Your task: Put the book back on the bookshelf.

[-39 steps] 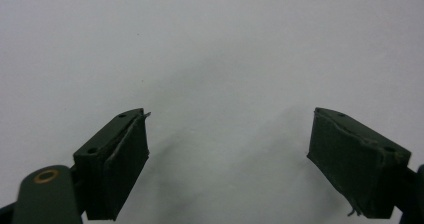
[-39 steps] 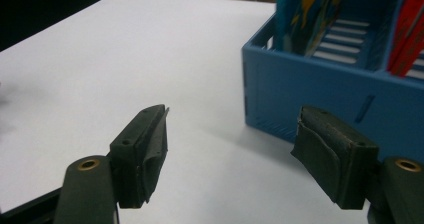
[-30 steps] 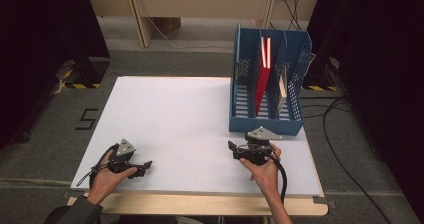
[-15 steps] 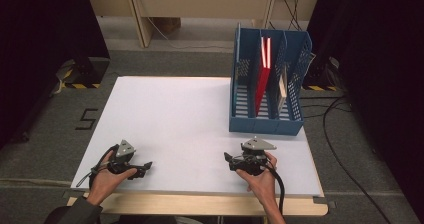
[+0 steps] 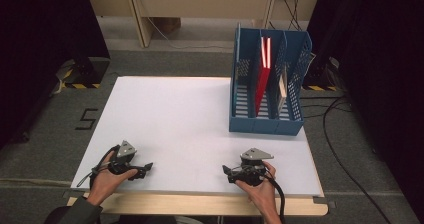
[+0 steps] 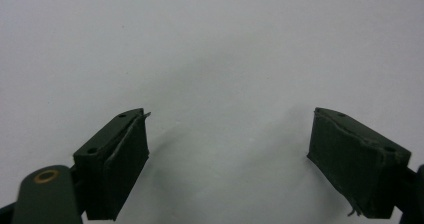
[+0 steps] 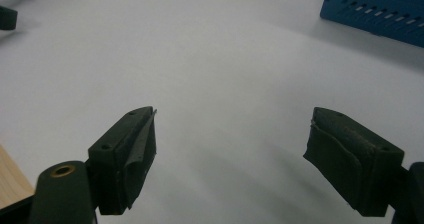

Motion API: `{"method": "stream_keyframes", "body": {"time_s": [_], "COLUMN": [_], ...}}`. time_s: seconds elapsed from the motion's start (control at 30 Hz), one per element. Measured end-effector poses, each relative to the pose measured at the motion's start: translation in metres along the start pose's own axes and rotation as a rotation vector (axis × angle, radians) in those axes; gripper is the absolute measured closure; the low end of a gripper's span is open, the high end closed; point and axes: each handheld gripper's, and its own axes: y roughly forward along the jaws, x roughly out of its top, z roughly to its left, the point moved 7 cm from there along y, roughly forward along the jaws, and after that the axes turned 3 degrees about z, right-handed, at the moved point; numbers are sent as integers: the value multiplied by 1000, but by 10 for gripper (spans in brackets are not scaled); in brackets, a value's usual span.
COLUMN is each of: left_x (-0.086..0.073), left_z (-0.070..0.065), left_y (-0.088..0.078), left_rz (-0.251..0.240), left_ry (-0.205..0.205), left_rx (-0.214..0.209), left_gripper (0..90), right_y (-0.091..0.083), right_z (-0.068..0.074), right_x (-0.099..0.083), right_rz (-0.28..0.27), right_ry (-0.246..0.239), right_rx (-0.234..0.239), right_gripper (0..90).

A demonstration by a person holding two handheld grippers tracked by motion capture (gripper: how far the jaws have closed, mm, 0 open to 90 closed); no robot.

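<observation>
The blue file rack [image 5: 267, 91] stands at the upper right of the high view, on the far right part of the white table [image 5: 190, 119], with a red folder [image 5: 262, 74] upright in its middle slot and a paler one [image 5: 282, 89] in the slot to the right. Well apart from it, the right gripper [image 5: 231, 173] rests at the lower right near the table's front edge, its fingers [image 7: 125, 159] spread wide and holding nothing. The left gripper [image 5: 145, 168] sits at the lower left, fingers [image 6: 117, 164] equally wide and empty.

This looks like a rest pose, with no grasp in hand. A reach to the rack would call for the right gripper to travel up and rightward. The middle of the table offers open room; the front edge lies just below both hands, and the rack sits close to the right edge.
</observation>
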Motion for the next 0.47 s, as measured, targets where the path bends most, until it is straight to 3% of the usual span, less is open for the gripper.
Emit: {"method": "stream_keyframes", "body": {"time_s": [0.1,0.47], "left_x": [0,-1], "left_z": [0,-4], "left_y": [0,2], "left_rz": [0,2], "left_ry": [-2,3], "left_rx": [-2,-2], "left_gripper": [153,152], "right_y": [-3,-10], "right_z": [1,-1], "right_x": [-3,-12], "right_rz": [6,19], "right_ry": [-19,-8], "right_rx": [-14,-31], "right_gripper": [191,183]}}
